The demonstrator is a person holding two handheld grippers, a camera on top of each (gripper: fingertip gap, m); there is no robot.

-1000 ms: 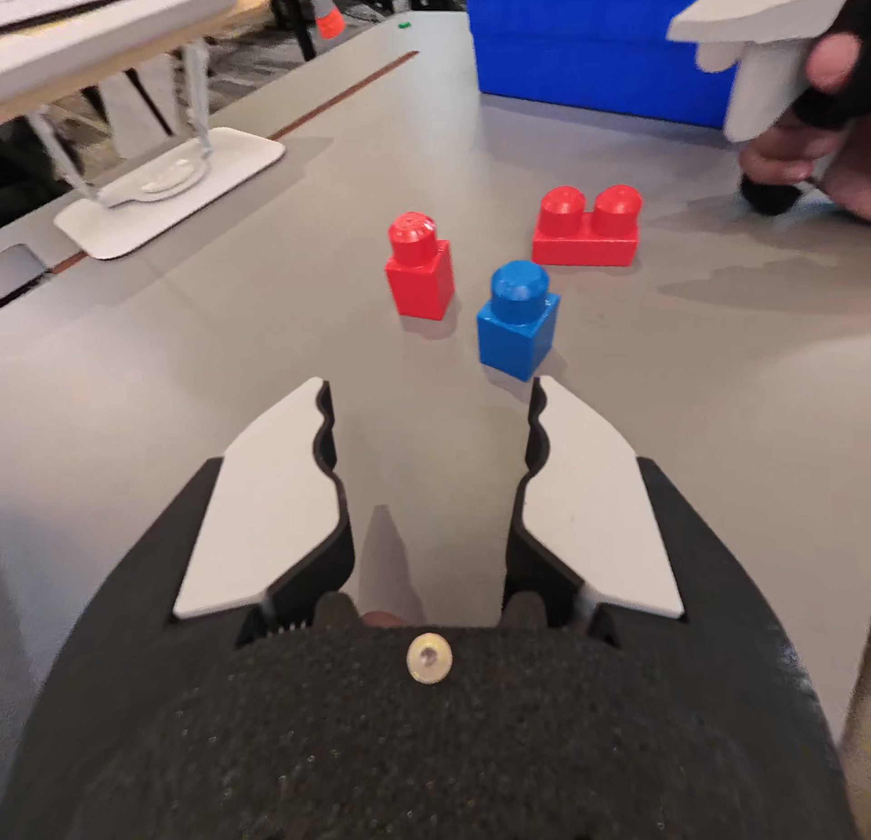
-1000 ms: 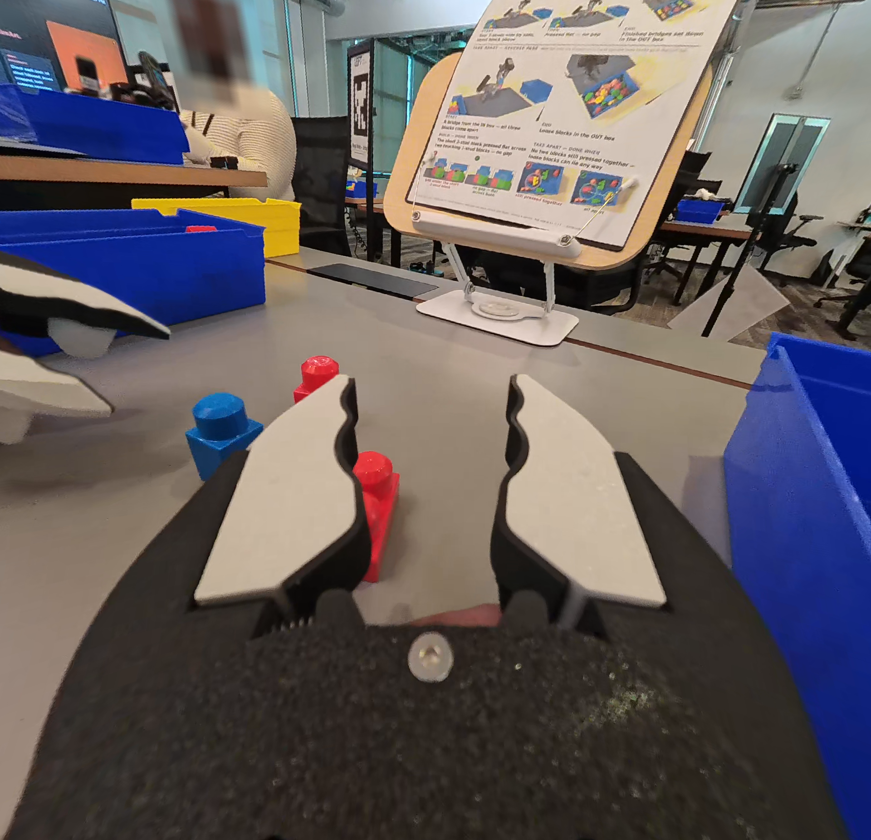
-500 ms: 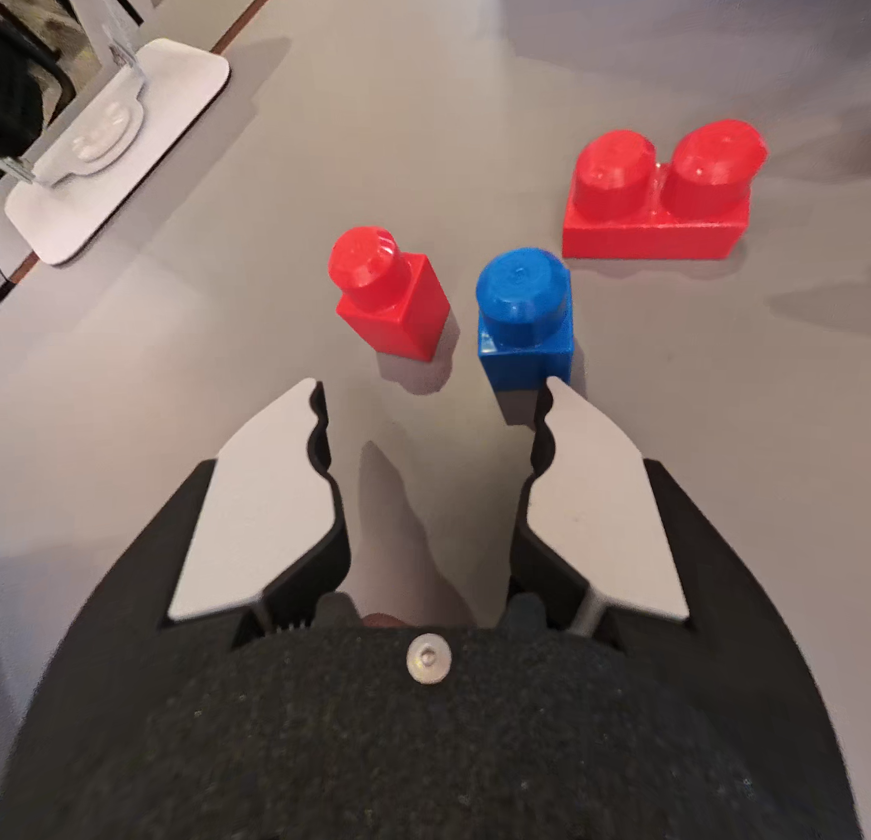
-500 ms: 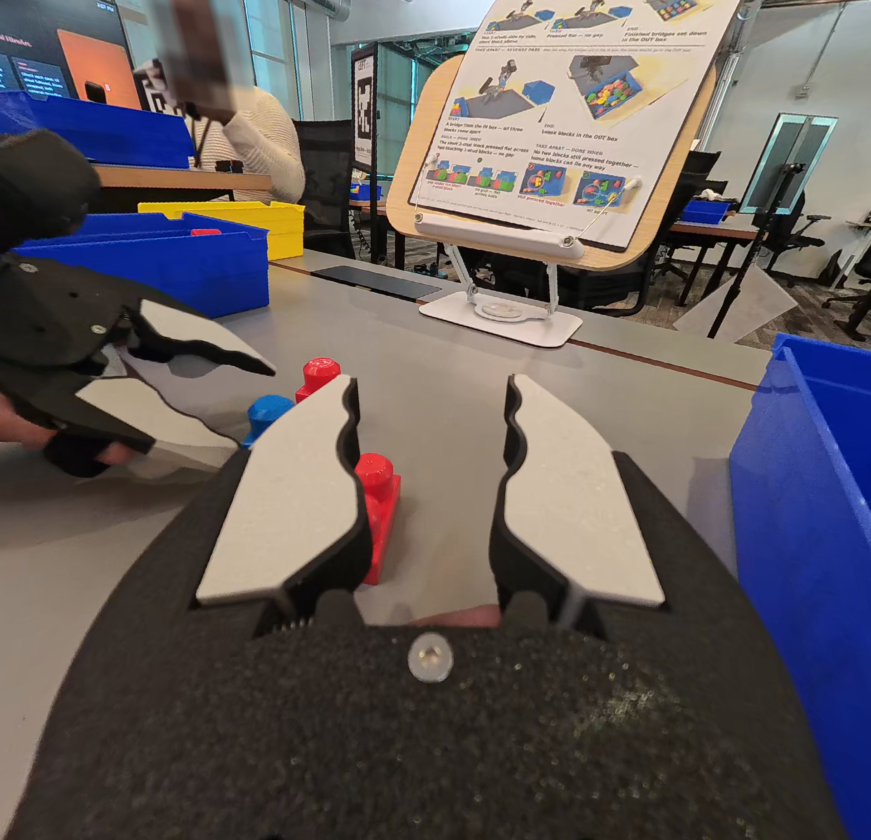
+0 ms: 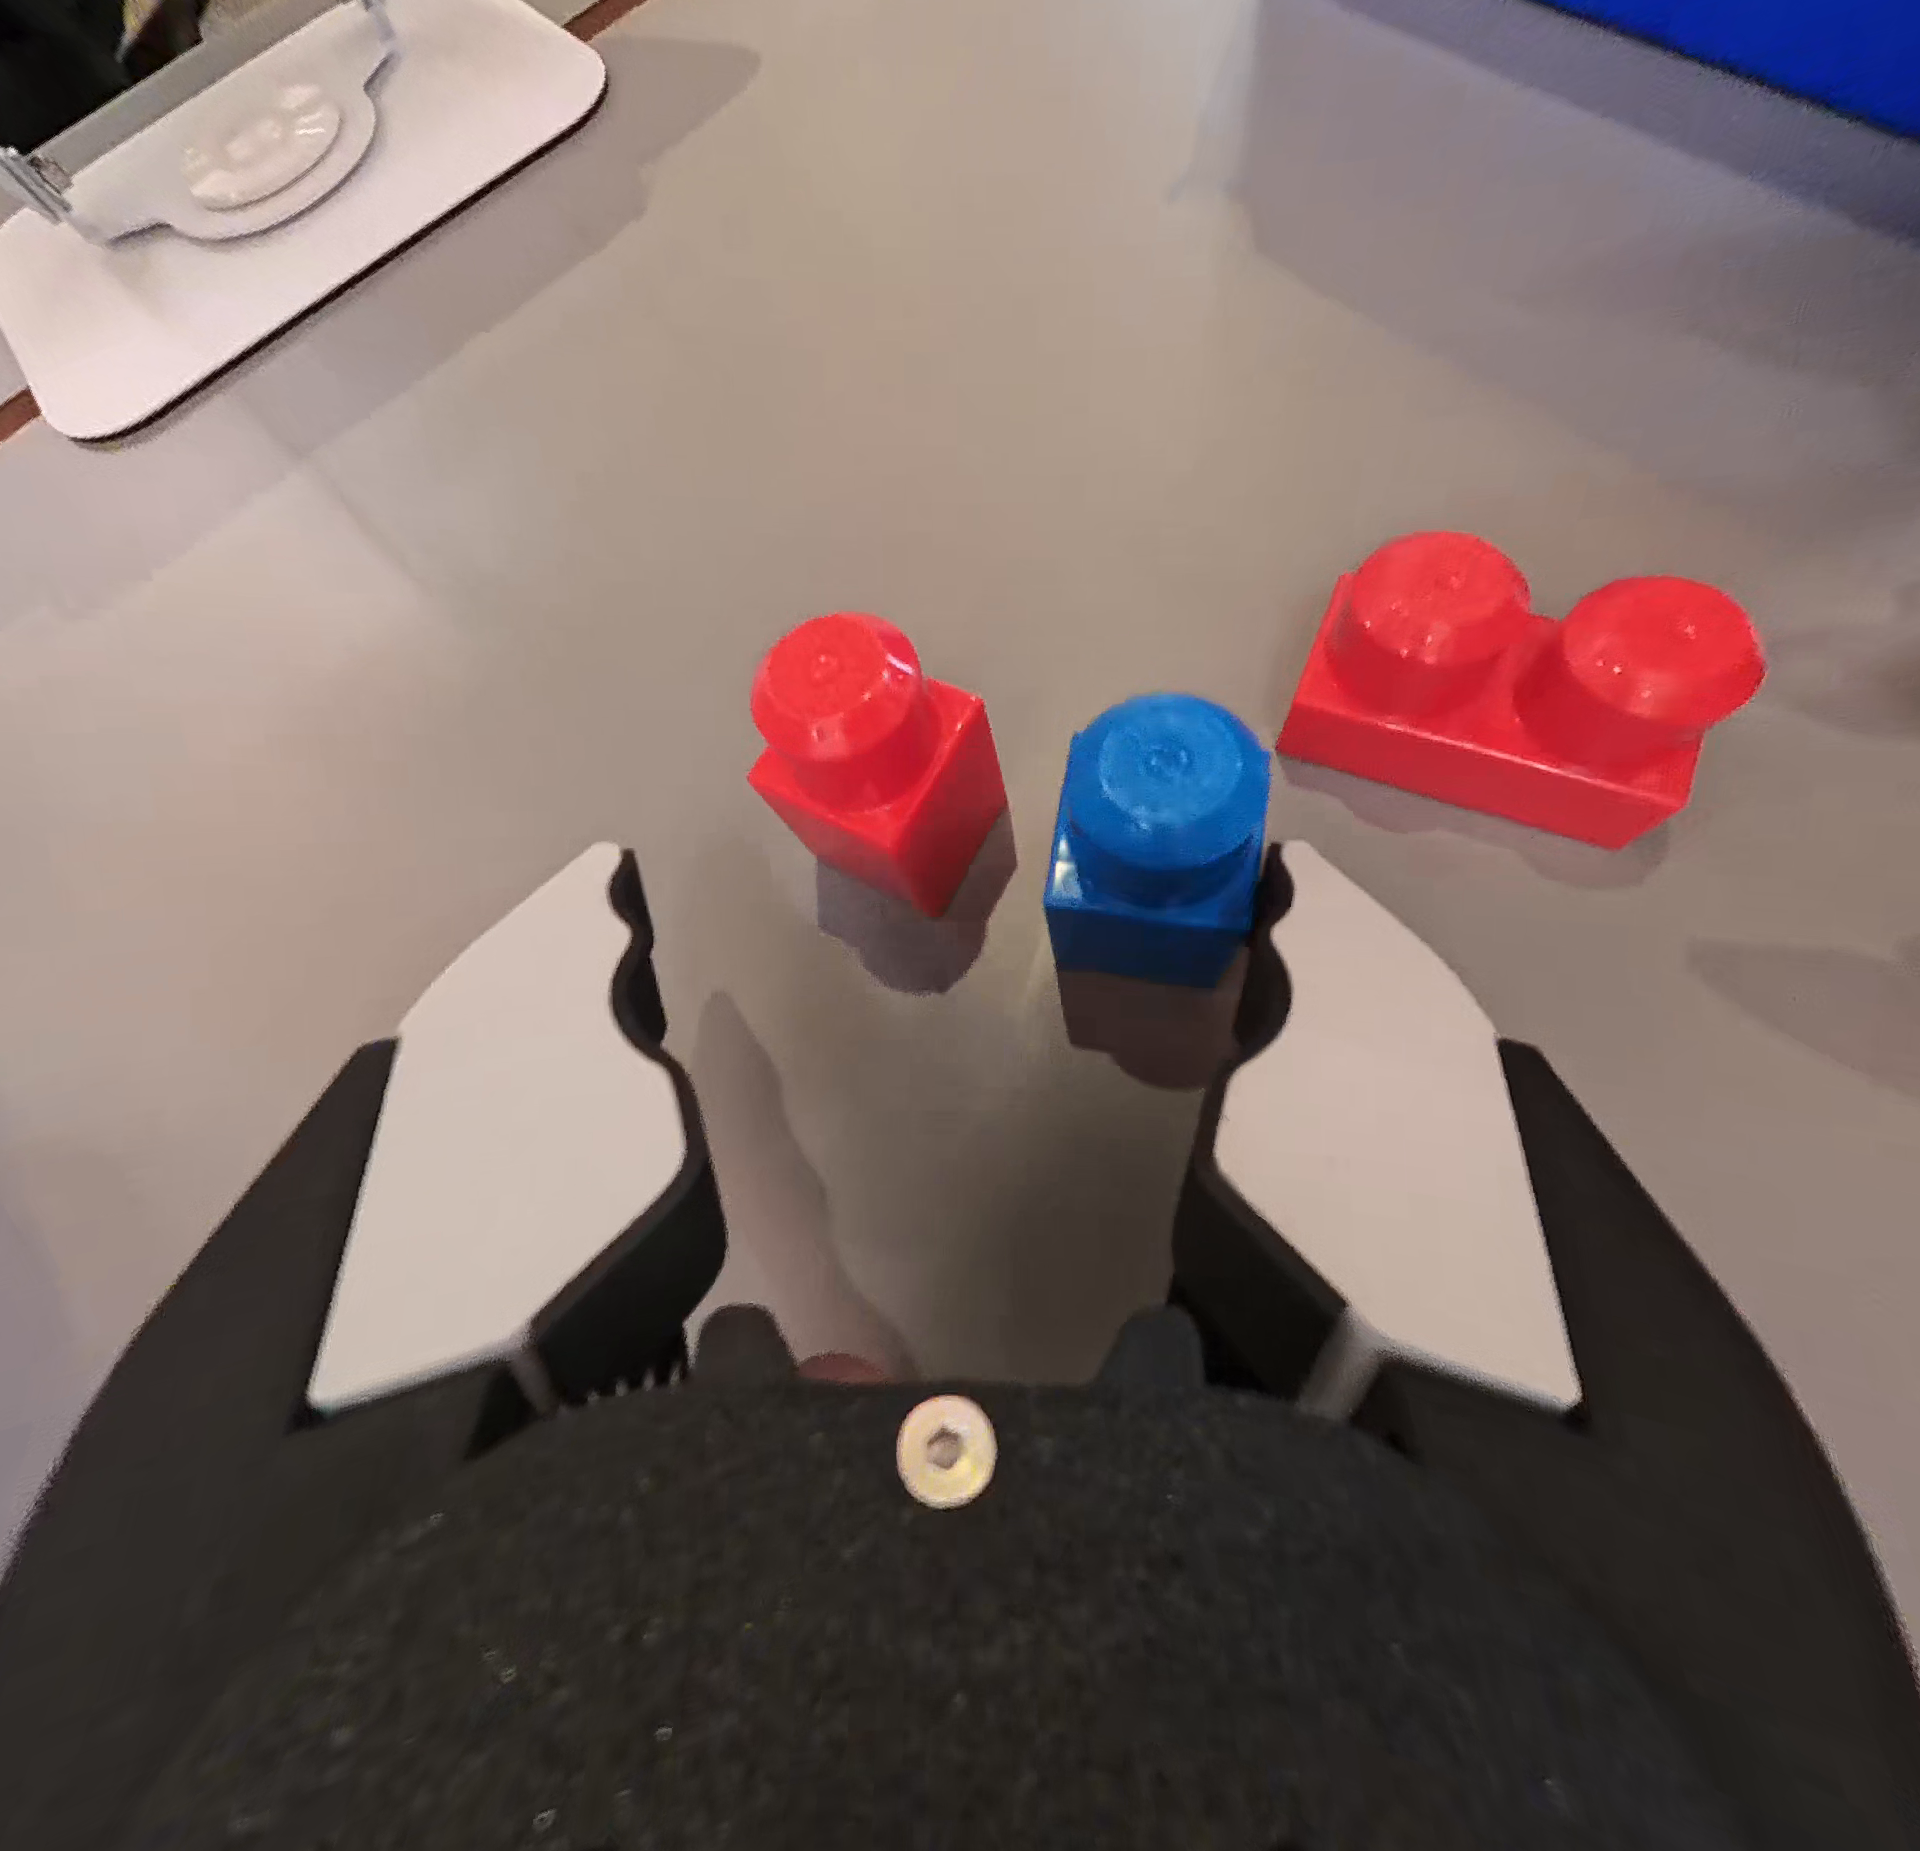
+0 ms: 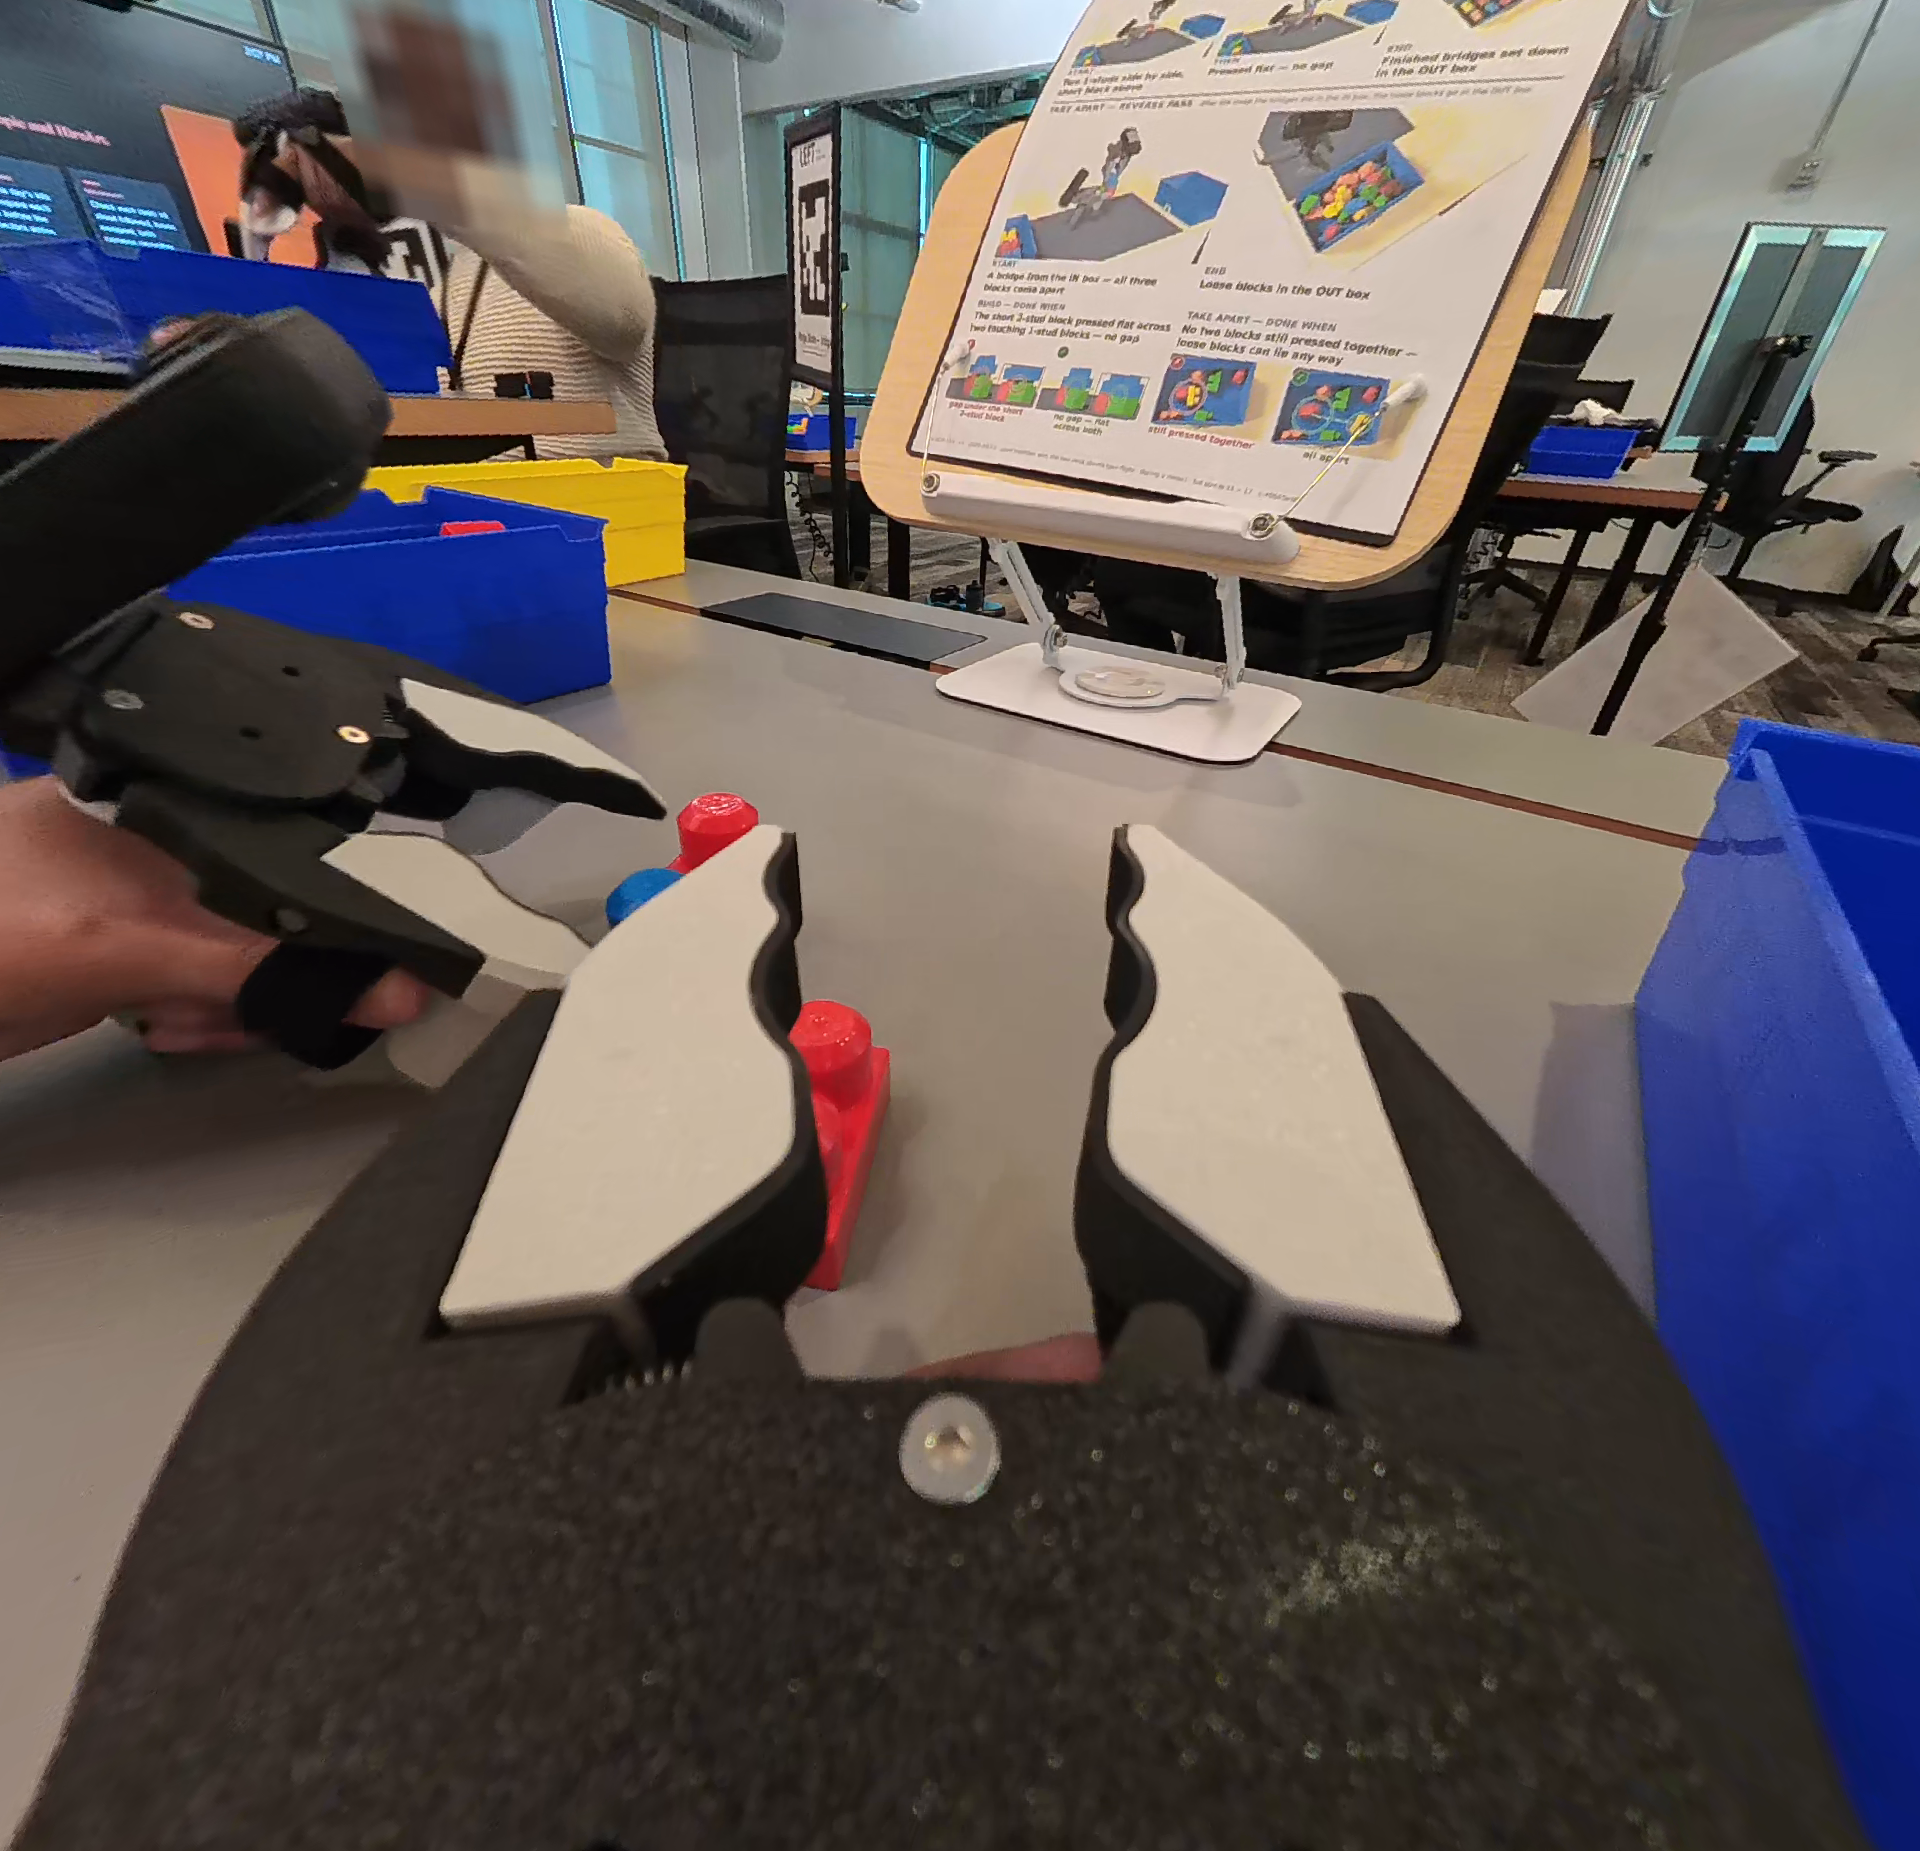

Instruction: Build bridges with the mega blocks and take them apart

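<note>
Nothing joined yet: blue block (image 5: 1153,845), red single (image 5: 873,762) just left of it, red double (image 5: 1507,689) right, all loose (bridge unbuilt). Left gripper (image 5: 951,871) and right gripper (image 6: 951,902) spread, empty.

2 red blocks (image 5: 878,762) (image 5: 1507,689), 1 blue block (image 5: 1153,835), grey table (image 5: 935,347).

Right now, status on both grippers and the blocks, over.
Left gripper open, blue block at its right finger. Right gripper open, empty. Three blocks loose, red single, red double. Nothing blocking.
</note>
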